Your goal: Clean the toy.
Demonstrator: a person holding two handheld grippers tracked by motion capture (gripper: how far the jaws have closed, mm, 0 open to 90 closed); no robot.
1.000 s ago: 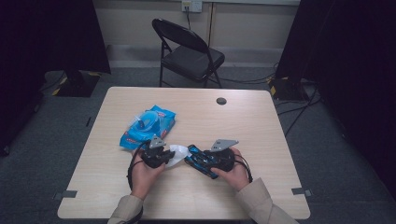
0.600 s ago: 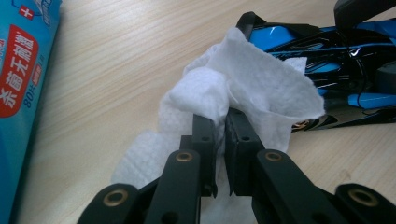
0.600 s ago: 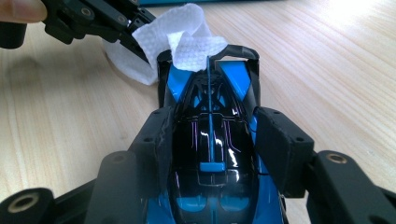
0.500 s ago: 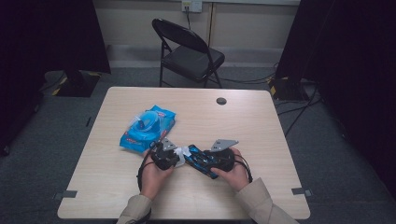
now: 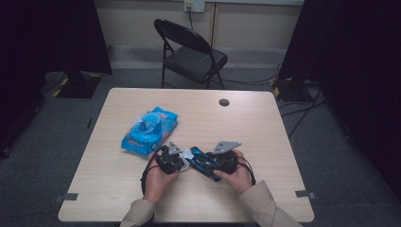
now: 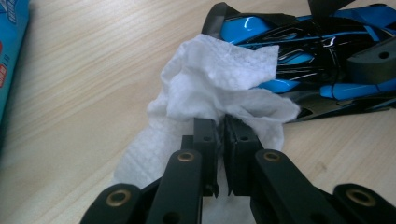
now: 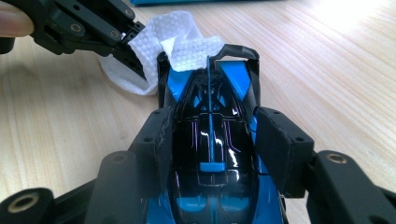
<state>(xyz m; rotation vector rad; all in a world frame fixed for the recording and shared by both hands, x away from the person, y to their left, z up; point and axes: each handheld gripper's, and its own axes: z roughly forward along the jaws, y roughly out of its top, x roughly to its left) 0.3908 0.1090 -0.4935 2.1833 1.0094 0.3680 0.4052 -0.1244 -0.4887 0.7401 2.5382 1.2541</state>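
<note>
A blue and black toy race car lies near the table's front edge. My right gripper is shut on its body, one pad on each side. A white wet wipe is bunched between the pads of my left gripper, which is shut on it. The wipe rests against the car's rear wing and drapes onto the table beside it. In the high view both hands meet at the car, the left gripper just left of it, the right gripper around it.
A blue pack of wet wipes with an open lid lies on the wooden table, up and left of the hands. A small dark round cap sits near the far edge. A black folding chair stands beyond the table.
My left gripper has moved right with the wipe, from beside the car to against its rear end. The right gripper and the car have stayed put.
</note>
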